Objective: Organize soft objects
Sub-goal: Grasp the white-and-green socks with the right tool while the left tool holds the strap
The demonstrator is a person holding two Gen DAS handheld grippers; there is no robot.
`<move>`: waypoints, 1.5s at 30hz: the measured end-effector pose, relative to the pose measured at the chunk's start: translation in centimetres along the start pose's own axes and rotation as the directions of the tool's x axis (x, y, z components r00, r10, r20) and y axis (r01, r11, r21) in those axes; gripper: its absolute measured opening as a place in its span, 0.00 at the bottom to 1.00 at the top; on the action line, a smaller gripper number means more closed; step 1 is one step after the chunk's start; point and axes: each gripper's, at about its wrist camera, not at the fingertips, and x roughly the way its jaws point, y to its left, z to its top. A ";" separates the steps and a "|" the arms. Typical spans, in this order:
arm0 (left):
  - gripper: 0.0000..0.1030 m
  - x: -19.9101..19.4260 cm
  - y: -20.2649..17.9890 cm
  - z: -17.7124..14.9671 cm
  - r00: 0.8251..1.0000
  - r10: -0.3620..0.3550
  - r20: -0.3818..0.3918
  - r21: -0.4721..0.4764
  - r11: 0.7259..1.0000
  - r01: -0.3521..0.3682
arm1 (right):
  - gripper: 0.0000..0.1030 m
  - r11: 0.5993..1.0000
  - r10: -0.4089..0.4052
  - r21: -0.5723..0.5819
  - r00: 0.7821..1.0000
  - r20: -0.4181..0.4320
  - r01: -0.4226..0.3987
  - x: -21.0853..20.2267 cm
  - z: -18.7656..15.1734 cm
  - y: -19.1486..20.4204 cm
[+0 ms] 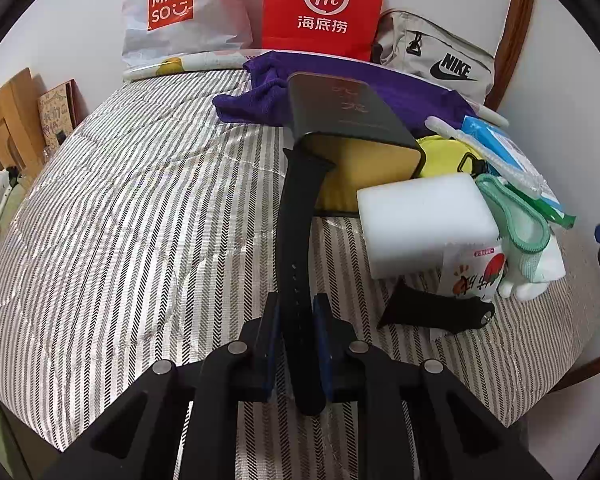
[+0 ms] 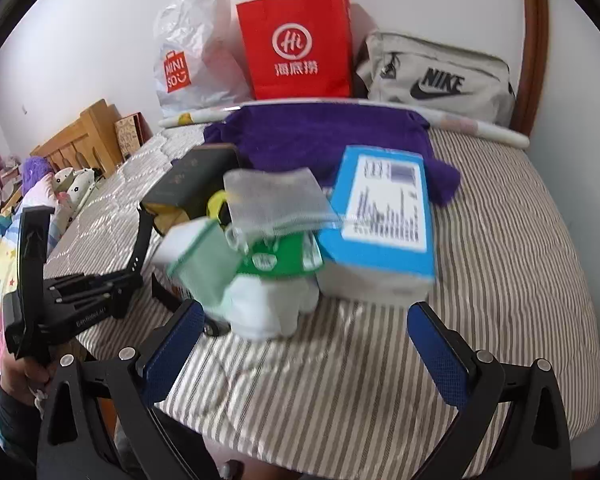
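My left gripper [image 1: 296, 308] is shut on a long black watch strap [image 1: 298, 216] and holds it lifted, its far end near a dark box with a yellow sponge insert [image 1: 356, 136]. A second black strap piece [image 1: 436, 310] lies on the striped bed beside a white foam block [image 1: 424, 220]. In the right wrist view my right gripper [image 2: 304, 332] is open and empty before a pile: a white and green cloth [image 2: 260, 300], a grey mesh pouch [image 2: 272, 196], a blue box [image 2: 380, 216]. The left gripper [image 2: 92, 292] shows there with the strap [image 2: 142, 236].
A purple towel [image 2: 320, 132] lies at the back of the striped bed [image 1: 120, 200]. A Miniso bag [image 1: 172, 8], a red paper bag [image 1: 324, 8] and a grey Nike bag [image 1: 440, 56] stand against the wall. A printed cup [image 1: 476, 276] lies by the foam block.
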 end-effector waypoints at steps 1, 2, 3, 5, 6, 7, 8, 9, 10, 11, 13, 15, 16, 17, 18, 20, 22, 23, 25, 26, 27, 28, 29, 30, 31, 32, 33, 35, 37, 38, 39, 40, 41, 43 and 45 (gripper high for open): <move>0.16 0.0 0.1 0.0 1.000 -0.004 0.000 -0.006 1.000 0.004 | 0.97 1.000 -0.001 -0.005 1.000 0.003 0.001 0.2 0.3 0.1; 0.16 0.0 0.1 0.1 1.000 -0.008 0.000 -0.009 1.000 0.008 | 0.95 1.000 -0.002 -0.009 1.000 0.001 0.002 0.4 0.6 0.2; 0.16 0.1 0.2 0.1 1.000 -0.009 0.000 -0.009 1.000 0.009 | 0.91 1.000 0.000 -0.015 1.000 -0.005 0.000 0.7 0.8 0.2; 0.16 0.1 0.2 0.1 1.000 -0.012 0.000 -0.010 1.000 0.012 | 0.86 1.000 0.011 -0.022 1.000 -0.020 -0.012 1.5 1.2 0.6; 0.16 0.1 0.2 0.1 1.000 -0.013 0.000 -0.010 1.000 0.013 | 0.85 1.000 0.013 -0.023 1.000 -0.025 -0.013 1.8 1.3 0.7; 0.16 0.1 0.2 0.2 1.000 -0.014 0.001 -0.009 1.000 0.014 | 0.85 1.000 0.012 -0.025 1.000 -0.028 -0.012 2.0 1.4 0.8; 0.16 0.1 0.3 0.1 1.000 -0.015 0.001 -0.008 1.000 0.015 | 0.85 1.000 0.010 -0.026 1.000 -0.028 -0.011 2.3 1.6 0.9; 0.16 0.1 0.3 0.1 1.000 -0.017 0.001 -0.008 1.000 0.017 | 0.85 1.000 0.011 -0.025 1.000 -0.027 -0.011 2.5 1.7 1.0; 0.16 0.1 0.3 0.1 1.000 -0.019 0.001 -0.007 1.000 0.019 | 0.84 1.000 0.009 -0.024 1.000 -0.029 -0.009 2.8 1.8 1.1; 0.16 0.1 0.4 0.1 1.000 -0.022 0.002 -0.008 1.000 0.022 | 0.82 1.000 0.006 -0.022 0.999 -0.032 -0.007 3.0 1.8 1.1; 0.16 0.0 0.5 0.1 1.000 -0.026 0.002 -0.010 1.000 0.026 | 0.78 1.000 0.008 -0.013 0.999 -0.049 -0.008 3.6 1.9 1.1; 0.16 0.0 0.5 0.1 1.000 -0.028 0.002 -0.012 1.000 0.028 | 0.63 1.000 0.017 -0.003 0.997 -0.075 -0.018 4.3 1.9 1.1; 0.16 0.0 0.5 0.1 1.000 -0.028 0.002 -0.010 1.000 0.028 | 0.60 1.000 0.024 0.002 0.996 -0.089 -0.024 4.5 1.8 1.1; 0.16 0.0 0.5 0.1 1.000 -0.029 0.002 -0.010 1.000 0.029 | 0.53 1.000 0.026 0.002 0.995 -0.095 -0.026 4.6 1.7 1.1; 0.16 0.0 0.5 0.1 1.000 -0.031 0.003 -0.011 0.999 0.031 | 0.43 0.999 0.035 0.001 0.995 -0.097 -0.035 4.7 1.7 1.1; 0.16 0.0 0.6 0.1 0.999 -0.036 0.004 -0.014 0.999 0.036 | 0.24 0.998 0.065 0.012 0.992 -0.104 -0.064 4.7 1.5 1.0; 0.16 0.0 0.7 0.1 0.999 -0.040 0.005 -0.016 0.999 0.040 | 0.18 0.997 0.075 0.020 0.992 -0.100 -0.073 4.5 1.3 0.9; 0.16 0.0 0.7 0.0 0.999 -0.041 0.005 -0.017 0.999 0.041 | 0.19 0.997 0.072 0.014 0.993 -0.094 -0.071 4.2 1.2 1.0; 0.16 -0.1 0.7 0.0 0.999 -0.041 0.004 -0.019 0.999 0.041 | 0.19 0.998 0.063 0.000 0.995 -0.083 -0.064 3.4 0.9 1.0; 0.16 -0.1 0.7 0.0 0.999 -0.041 0.004 -0.020 0.999 0.041 | 0.19 0.998 0.068 -0.002 0.995 -0.076 -0.068 3.1 0.7 0.9; 0.16 -0.1 0.7 0.0 0.999 -0.039 0.004 -0.020 0.999 0.039 | 0.19 0.998 0.069 -0.001 0.995 -0.069 -0.070 2.7 0.5 0.7; 0.16 -0.1 0.6 0.0 0.999 -0.037 0.004 -0.020 0.999 0.037 | 0.18 0.997 0.071 0.001 0.995 -0.069 -0.071 2.6 0.5 0.6; 0.16 -0.1 0.6 0.0 0.999 -0.036 0.003 -0.020 0.999 0.036 | 0.19 0.997 0.074 0.008 0.995 -0.069 -0.074 2.4 0.3 0.4; 0.16 -0.1 0.5 0.0 0.999 -0.033 0.003 -0.019 0.999 0.033 | 0.19 0.997 0.078 0.014 0.995 -0.070 -0.077 2.4 0.3 0.2; 0.16 -0.1 0.5 0.0 1.000 -0.030 0.003 -0.018 0.999 0.030 | 0.19 0.996 0.086 0.022 0.993 -0.079 -0.085 2.6 0.2 0.0; 0.16 -0.1 0.5 0.0 1.000 -0.028 0.002 -0.018 0.999 0.028 | 0.19 0.996 0.092 0.023 0.992 -0.091 -0.090 2.8 0.1 0.0; 0.16 -0.1 0.5 0.0 1.000 -0.026 0.001 -0.018 0.999 0.026 | 0.21 0.995 0.100 0.026 0.990 -0.102 -0.098 3.1 0.0 0.1; 0.16 -0.1 0.5 0.1 1.000 -0.025 0.000 -0.020 0.999 0.025 | 0.27 0.991 0.130 0.030 0.985 -0.114 -0.127 3.7 -0.2 0.3; 0.16 -0.1 0.5 0.1 1.000 -0.023 -0.001 -0.021 1.000 0.023 | 0.35 0.989 0.146 0.039 0.982 -0.123 -0.143 4.3 -0.3 0.6; 0.16 -0.1 0.5 0.1 1.000 -0.021 -0.002 -0.020 1.000 0.021 | 0.37 0.988 0.154 0.043 0.980 -0.126 -0.150 4.7 -0.3 0.8; 0.16 -0.1 0.4 0.1 1.000 -0.019 -0.002 -0.019 1.000 0.019 | 0.37 0.987 0.161 0.044 0.979 -0.127 -0.156 5.1 -0.4 0.9; 0.16 -0.1 0.4 0.1 1.000 -0.017 -0.002 -0.018 1.000 0.017 | 0.35 0.986 0.163 0.044 0.978 -0.128 -0.159 5.4 -0.5 1.0; 0.16 -0.1 0.4 0.1 1.000 -0.017 -0.002 -0.017 1.000 0.017 | 0.32 0.987 0.161 0.040 0.979 -0.125 -0.158 5.7 -0.6 1.2; 0.16 -0.1 0.4 0.1 1.000 -0.017 -0.001 -0.018 1.000 0.017 | 0.06 0.986 0.169 0.030 0.978 -0.122 -0.166 6.0 -0.9 1.4; 0.16 -0.1 0.5 0.1 1.000 -0.019 0.002 -0.024 1.000 0.019 | 0.06 0.987 0.159 0.018 0.980 -0.116 -0.158 5.6 -1.1 1.3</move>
